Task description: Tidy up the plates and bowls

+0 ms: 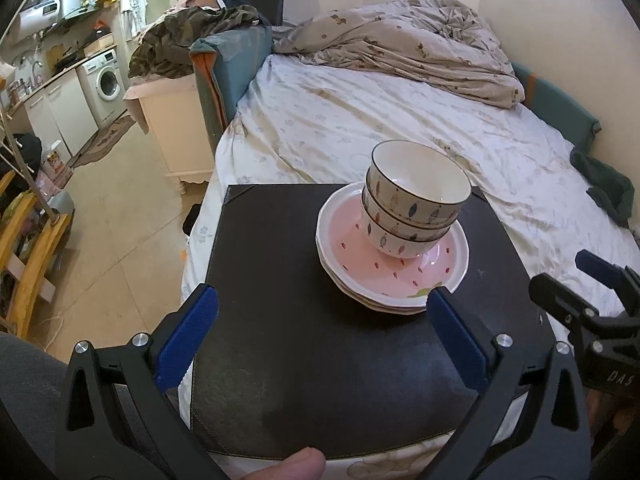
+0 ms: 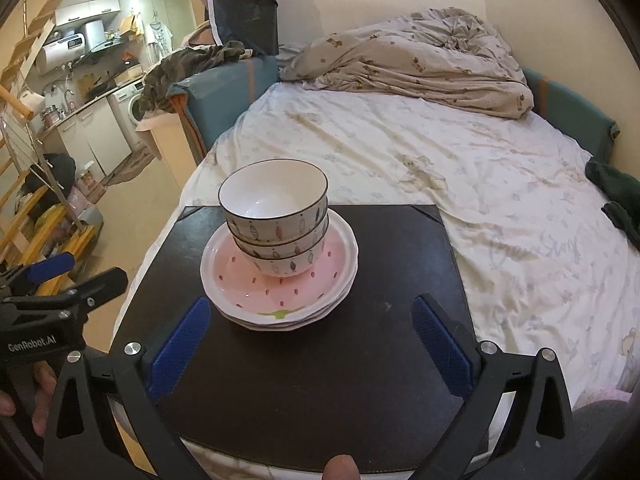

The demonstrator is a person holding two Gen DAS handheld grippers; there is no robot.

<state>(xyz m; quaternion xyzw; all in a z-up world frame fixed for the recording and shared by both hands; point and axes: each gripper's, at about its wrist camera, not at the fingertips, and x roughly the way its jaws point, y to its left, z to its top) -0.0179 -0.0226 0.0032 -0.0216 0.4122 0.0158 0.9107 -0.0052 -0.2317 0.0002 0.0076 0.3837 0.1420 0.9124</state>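
Three white bowls (image 1: 416,200) with fish prints are nested in a stack, standing on a pile of pink plates (image 1: 400,276) with white rims. The pile rests on a black mat (image 1: 280,320) laid on the bed. In the right wrist view the same bowls (image 2: 276,216) and plates (image 2: 280,296) sit left of centre on the mat (image 2: 320,380). My left gripper (image 1: 320,340) is open, short of the pile, nothing between its blue pads. My right gripper (image 2: 312,344) is also open and empty, just near of the plates. Each gripper shows at the edge of the other's view.
The mat lies on a bed with a white sheet (image 1: 360,120) and a crumpled duvet (image 1: 420,40) at the far end. Left of the bed is bare floor (image 1: 120,220), a washing machine (image 1: 106,80), and a yellow wooden frame (image 1: 28,248). A dark green cloth (image 2: 620,200) lies at the bed's right edge.
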